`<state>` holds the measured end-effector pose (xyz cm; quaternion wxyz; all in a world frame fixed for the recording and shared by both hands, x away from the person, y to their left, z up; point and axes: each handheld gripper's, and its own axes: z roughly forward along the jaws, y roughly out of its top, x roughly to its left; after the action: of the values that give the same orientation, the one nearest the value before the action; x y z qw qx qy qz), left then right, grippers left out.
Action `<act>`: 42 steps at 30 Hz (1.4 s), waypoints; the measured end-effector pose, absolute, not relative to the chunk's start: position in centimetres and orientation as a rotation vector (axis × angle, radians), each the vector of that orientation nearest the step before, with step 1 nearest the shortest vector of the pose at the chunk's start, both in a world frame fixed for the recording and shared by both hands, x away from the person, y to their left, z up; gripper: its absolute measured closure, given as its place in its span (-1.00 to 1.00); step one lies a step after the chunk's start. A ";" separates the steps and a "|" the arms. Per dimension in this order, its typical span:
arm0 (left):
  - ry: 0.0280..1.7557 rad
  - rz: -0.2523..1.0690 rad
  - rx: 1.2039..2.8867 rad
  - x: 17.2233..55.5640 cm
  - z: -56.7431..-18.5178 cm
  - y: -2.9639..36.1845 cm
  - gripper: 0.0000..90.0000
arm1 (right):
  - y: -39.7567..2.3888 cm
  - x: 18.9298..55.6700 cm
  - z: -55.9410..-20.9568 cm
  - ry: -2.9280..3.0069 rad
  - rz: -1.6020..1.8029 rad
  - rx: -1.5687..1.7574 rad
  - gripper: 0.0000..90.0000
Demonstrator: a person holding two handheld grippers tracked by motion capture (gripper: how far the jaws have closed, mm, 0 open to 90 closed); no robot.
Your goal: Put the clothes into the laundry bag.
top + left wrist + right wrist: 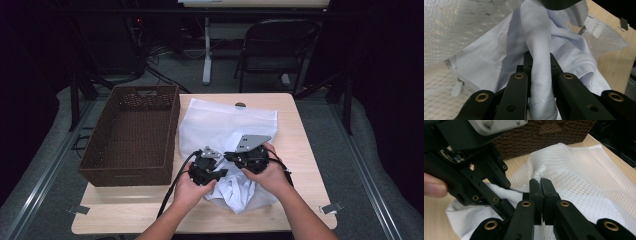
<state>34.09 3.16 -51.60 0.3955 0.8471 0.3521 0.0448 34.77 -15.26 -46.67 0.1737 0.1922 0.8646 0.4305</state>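
The left gripper (216, 173) is closed on a white cloth (541, 57). In the left gripper view a long fold of this cloth runs up between the two black jaws, and they squeeze it from both sides. The fold is smooth and a bit shiny, with a sewn edge at the bottom. It looks like thin shirt cloth, soft and wrinkled, with more folds spreading out to the right.

The right gripper (541, 185) is closed too. In the right gripper view its jaws are pressed together, and their tips pinch a little bump of a white mesh bag (584, 172). The bag has tiny square holes all over it, like a net. It is thin, and you can see the table a little through it.

The two grippers sit very close to each other, side by side, near the front of the table (300, 130). The person's hands hold them from below.

The white cloth is partly inside the bag and partly sticking out of its near end, in a bunch under the grippers. The rest of the bag lies flat on the table and reaches toward the far edge.

A brown basket (132, 134) stands on the left side of the table, just beside the bag. A dark chair (276, 46) stands on the floor behind the table.
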 end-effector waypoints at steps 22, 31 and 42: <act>0.977 0.183 2.088 36.0 -52.1 3.8 0.85 | -15.4 34.7 -46.5 2.444 1.233 0.547 0.97; 0.960 0.138 2.110 35.6 -53.1 3.5 0.78 | -15.6 34.9 -46.5 2.440 1.231 0.554 0.97; 0.949 0.084 2.109 35.0 -52.6 4.2 0.40 | -15.6 35.0 -46.7 2.443 1.207 0.553 0.97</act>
<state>35.05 4.21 -52.65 0.4019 0.8345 0.3755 0.0332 35.02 -15.56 -46.72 0.1797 0.1955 0.8644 0.4270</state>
